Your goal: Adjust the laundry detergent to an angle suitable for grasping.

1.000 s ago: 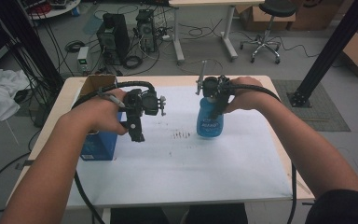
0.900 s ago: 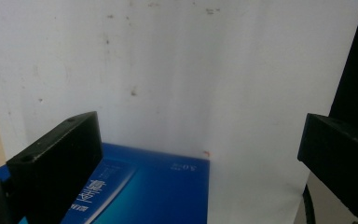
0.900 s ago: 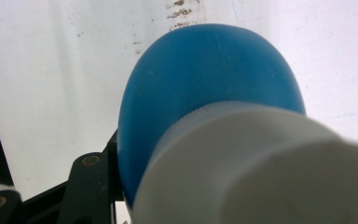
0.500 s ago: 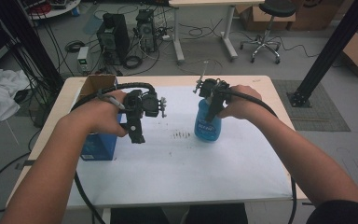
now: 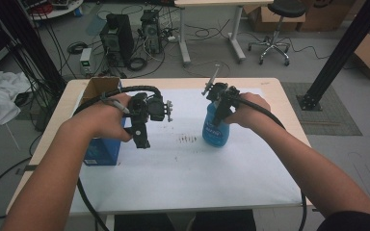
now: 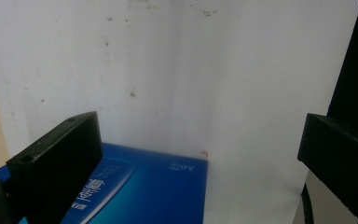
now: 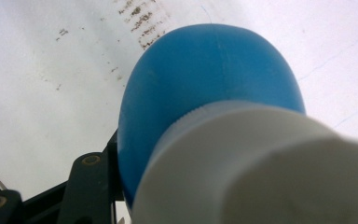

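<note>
Jaws of our right gripper (image 5: 220, 107) clamp the white-capped neck of the blue bottle (image 5: 215, 127) standing right of the blue box (image 5: 101, 149), our left gripper (image 5: 142, 126) hangs wide open above that box, so next we judge a steady lift.

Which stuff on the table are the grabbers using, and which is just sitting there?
In use:
- blue bottle with white cap, clamped in the right gripper
- blue box, under the open left gripper

Just there:
- cardboard box
- white sheet
</note>
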